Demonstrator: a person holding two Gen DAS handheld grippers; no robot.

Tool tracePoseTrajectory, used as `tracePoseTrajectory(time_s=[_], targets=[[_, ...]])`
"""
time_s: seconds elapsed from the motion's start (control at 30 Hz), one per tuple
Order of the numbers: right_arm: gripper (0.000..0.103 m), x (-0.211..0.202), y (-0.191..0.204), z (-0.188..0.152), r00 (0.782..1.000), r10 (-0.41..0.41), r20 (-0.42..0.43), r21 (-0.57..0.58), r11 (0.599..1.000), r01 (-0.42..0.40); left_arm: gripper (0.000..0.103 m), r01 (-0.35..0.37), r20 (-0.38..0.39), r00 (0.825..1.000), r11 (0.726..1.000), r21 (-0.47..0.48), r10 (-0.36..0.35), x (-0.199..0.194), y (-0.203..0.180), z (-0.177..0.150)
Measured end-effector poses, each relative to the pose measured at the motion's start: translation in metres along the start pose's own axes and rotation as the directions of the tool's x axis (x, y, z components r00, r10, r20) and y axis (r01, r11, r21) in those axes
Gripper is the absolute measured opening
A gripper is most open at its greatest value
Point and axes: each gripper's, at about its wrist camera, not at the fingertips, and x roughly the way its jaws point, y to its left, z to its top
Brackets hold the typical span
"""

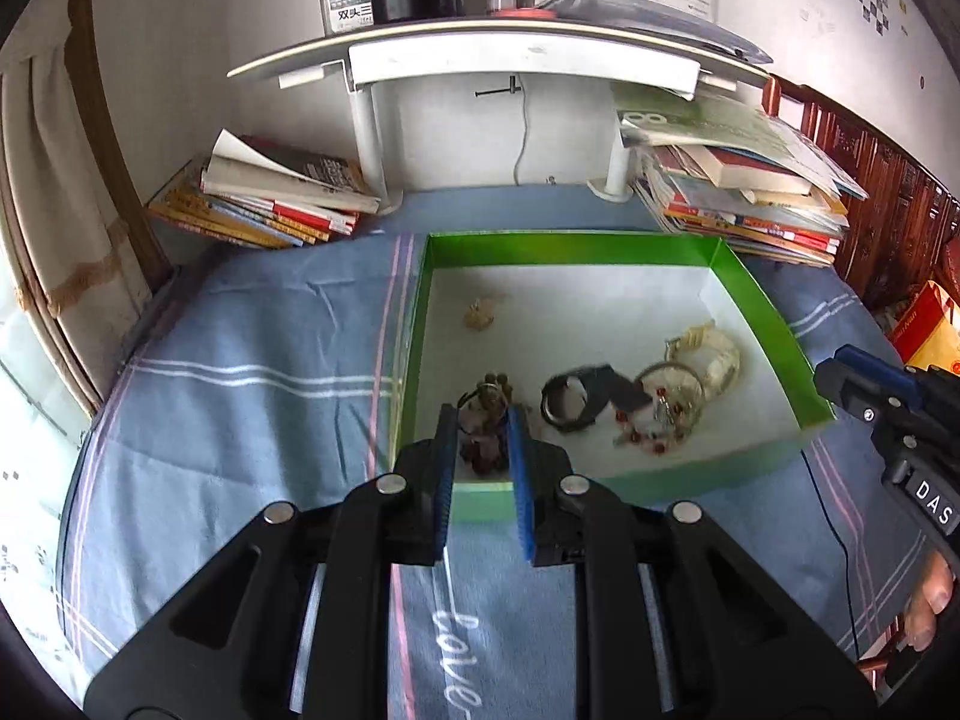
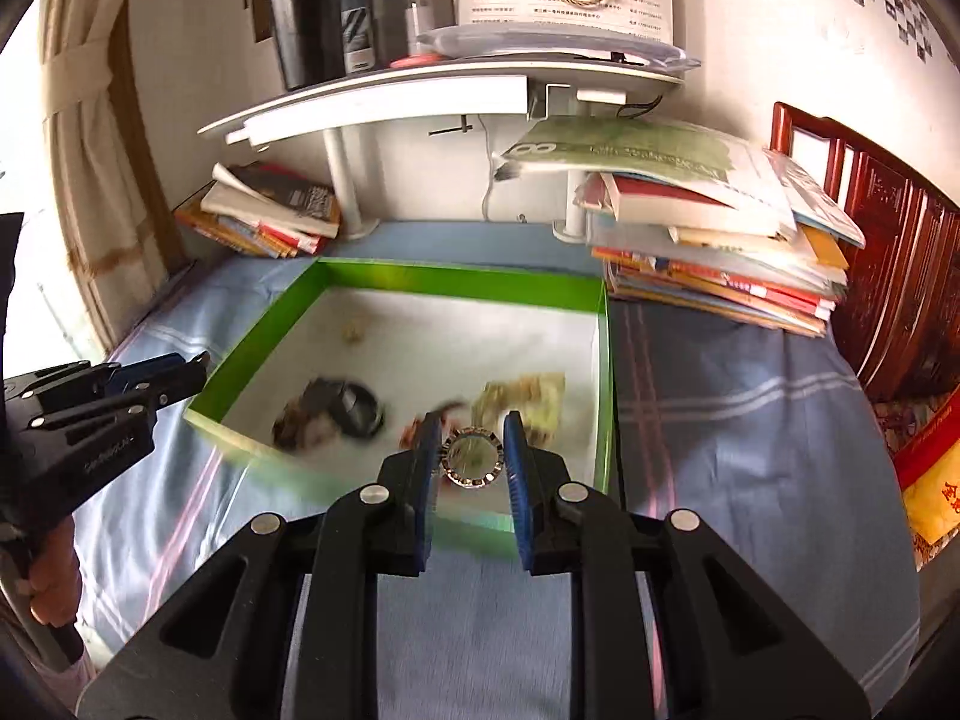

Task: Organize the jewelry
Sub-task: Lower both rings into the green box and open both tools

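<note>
A green box (image 1: 756, 300) with a white floor sits on the blue cloth. In it lie a black ring-shaped band (image 1: 570, 399), a silver hoop with red beads (image 1: 660, 414), a cream bracelet (image 1: 717, 357) and a small beige piece (image 1: 479, 317). My left gripper (image 1: 483, 420) is shut on a dark beaded piece (image 1: 486, 438) over the box's near left corner. My right gripper (image 2: 471, 438) is shut on a round silver bangle (image 2: 471, 459) over the box's (image 2: 258, 324) near right part. The right view is motion-blurred.
Stacks of books stand at the back left (image 1: 270, 198) and back right (image 1: 750, 192). A white shelf (image 1: 510, 60) on posts spans the back. A dark wooden headboard (image 1: 888, 204) is at the right. A red and yellow bag (image 2: 930, 480) lies at the right edge.
</note>
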Motion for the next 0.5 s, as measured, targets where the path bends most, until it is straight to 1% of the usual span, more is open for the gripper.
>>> tracePoseTrajectory(time_s=[0.07,0.13,0.23,0.3,0.33,0.37,0.4,0.47,0.5], targets=[[0.021,0.023,-0.002,0.014,1.0,0.007,-0.028,0.015,1.0,-0.007,0.017,-0.011,-0.003,1.0,1.0,0.004,0.011,0.017,0.002,0.021],[0.021,0.048,-0.003,0.023,0.998,-0.01,-0.057,0.026,1.0,0.011,0.017,-0.027,-0.019,0.999,1.0,-0.003,0.027,0.035,0.004,0.037],[0.022,0.077,-0.004,0.022,0.996,-0.024,-0.088,0.053,0.998,0.029,0.017,-0.03,-0.058,0.998,0.999,-0.028,0.029,0.067,0.008,0.052],[0.03,0.089,-0.005,0.017,0.994,-0.021,-0.108,0.062,0.998,0.028,0.02,-0.026,-0.086,0.996,0.998,-0.05,0.022,0.085,0.011,0.054],[0.038,0.089,-0.005,0.016,0.994,-0.019,-0.107,0.059,0.998,0.025,0.038,-0.025,-0.096,0.995,0.998,-0.06,0.019,0.09,0.012,0.052],[0.043,0.085,-0.005,0.015,0.996,-0.018,-0.093,0.053,0.998,0.023,0.063,-0.022,-0.097,0.995,0.998,-0.066,0.016,0.093,0.012,0.051],[0.044,0.079,-0.005,0.014,0.997,-0.025,-0.074,0.046,0.999,0.028,0.067,-0.022,-0.074,0.997,0.998,-0.065,0.017,0.091,0.012,0.048],[0.057,0.06,-0.006,0.012,0.999,-0.042,-0.028,0.04,0.998,0.043,0.068,-0.041,-0.035,0.999,0.999,-0.034,0.04,0.081,0.008,0.043],[0.06,0.047,-0.007,0.009,0.999,-0.047,0.004,0.044,0.998,0.047,0.068,-0.06,-0.015,0.998,0.998,-0.011,0.06,0.073,0.006,0.041]])
